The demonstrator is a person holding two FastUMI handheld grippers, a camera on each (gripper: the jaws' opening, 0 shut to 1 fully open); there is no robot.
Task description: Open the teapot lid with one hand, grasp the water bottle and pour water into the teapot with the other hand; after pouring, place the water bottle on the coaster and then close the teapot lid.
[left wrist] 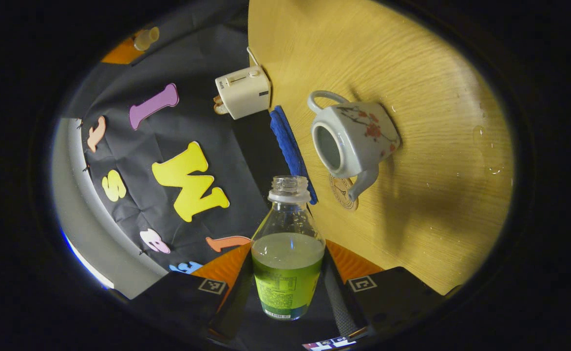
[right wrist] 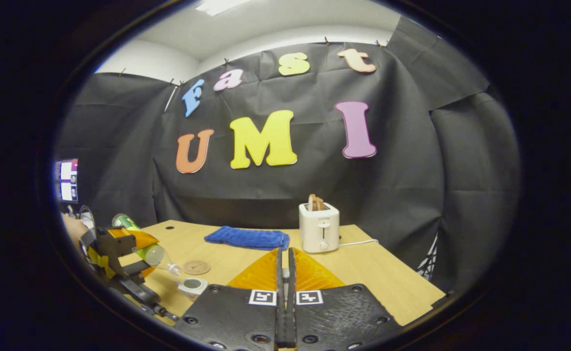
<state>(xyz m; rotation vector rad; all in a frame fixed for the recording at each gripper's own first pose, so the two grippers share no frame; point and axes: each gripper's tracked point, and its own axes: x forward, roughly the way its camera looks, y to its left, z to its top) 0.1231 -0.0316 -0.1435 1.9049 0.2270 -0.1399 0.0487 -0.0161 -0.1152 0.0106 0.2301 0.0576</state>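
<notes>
The white teapot (left wrist: 363,136) with red flowers stands on the wooden table, its top open and no lid on it. My left gripper (left wrist: 288,287) is shut on a clear bottle (left wrist: 288,248) with a green label, uncapped and about half full. In the right gripper view this bottle (right wrist: 142,243) tilts down, its mouth close above the teapot (right wrist: 192,285); I see no stream. The round coaster (left wrist: 342,192) lies by the spout, also coaster (right wrist: 197,267). My right gripper (right wrist: 285,270) is held high, shut with a pale sliver of the lid's knob pinched in the slit.
A blue cloth (right wrist: 248,239) lies at the back of the table beside a white toaster (right wrist: 318,226) with bread in it. Water drops (left wrist: 490,165) dot the table (left wrist: 436,219) past the teapot. A person's hand (right wrist: 73,229) holds the left gripper (right wrist: 120,265).
</notes>
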